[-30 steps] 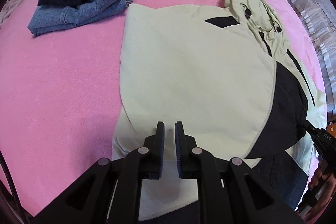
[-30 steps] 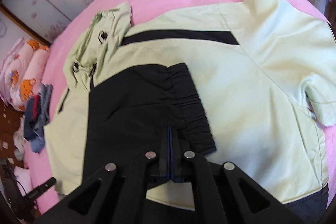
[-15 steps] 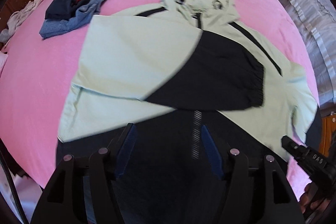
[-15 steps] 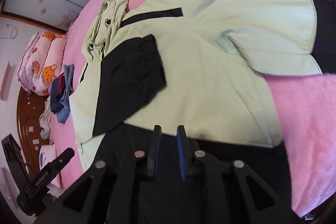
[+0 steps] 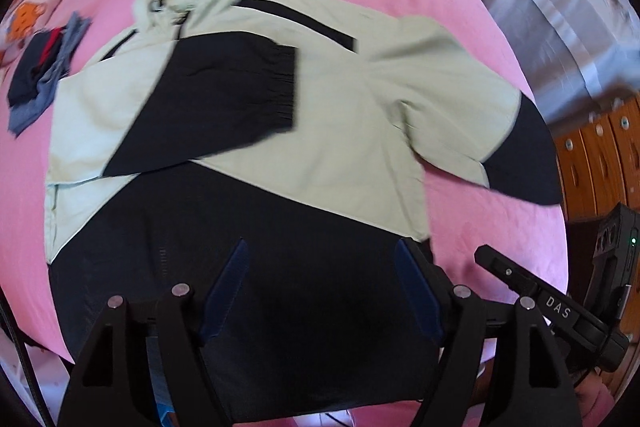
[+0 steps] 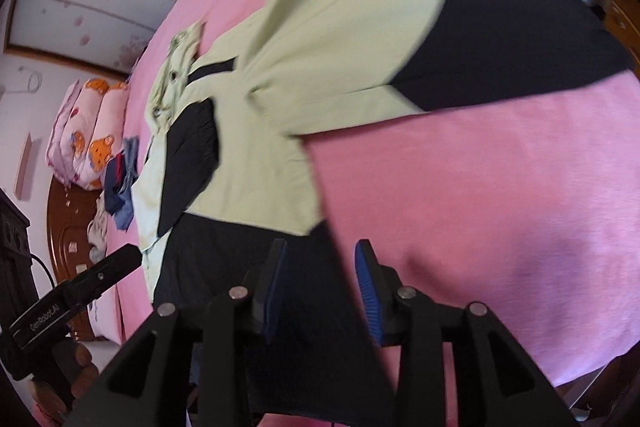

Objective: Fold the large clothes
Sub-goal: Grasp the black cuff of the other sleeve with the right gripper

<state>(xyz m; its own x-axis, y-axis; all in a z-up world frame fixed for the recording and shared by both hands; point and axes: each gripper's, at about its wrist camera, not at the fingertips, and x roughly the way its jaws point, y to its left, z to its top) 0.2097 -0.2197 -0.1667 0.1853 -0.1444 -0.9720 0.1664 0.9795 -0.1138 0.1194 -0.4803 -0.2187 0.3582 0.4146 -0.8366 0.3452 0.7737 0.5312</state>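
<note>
A pale green and black hooded jacket (image 5: 344,131) lies flat on the pink bed, hood at the far end. Its left sleeve (image 5: 224,99) is folded across the chest, black cuff near the middle. Its right sleeve (image 5: 480,131) lies spread out to the right. My left gripper (image 5: 320,283) is open wide and empty above the black hem. My right gripper (image 6: 320,283) is open and empty above the hem's right corner, with the spread sleeve (image 6: 420,39) ahead of it. The jacket (image 6: 256,155) shows in the right wrist view too.
A pile of folded jeans and dark clothes (image 5: 40,75) lies at the bed's far left. Teddy-print pillows (image 6: 88,135) lie beyond it. Wooden drawers (image 5: 600,155) stand to the right of the bed (image 6: 500,187). The other handle (image 5: 552,311) shows at lower right.
Both grippers have let go of the folded sleeve, opened and pulled back to the hem end. The right gripper has swung toward the jacket's right side.
</note>
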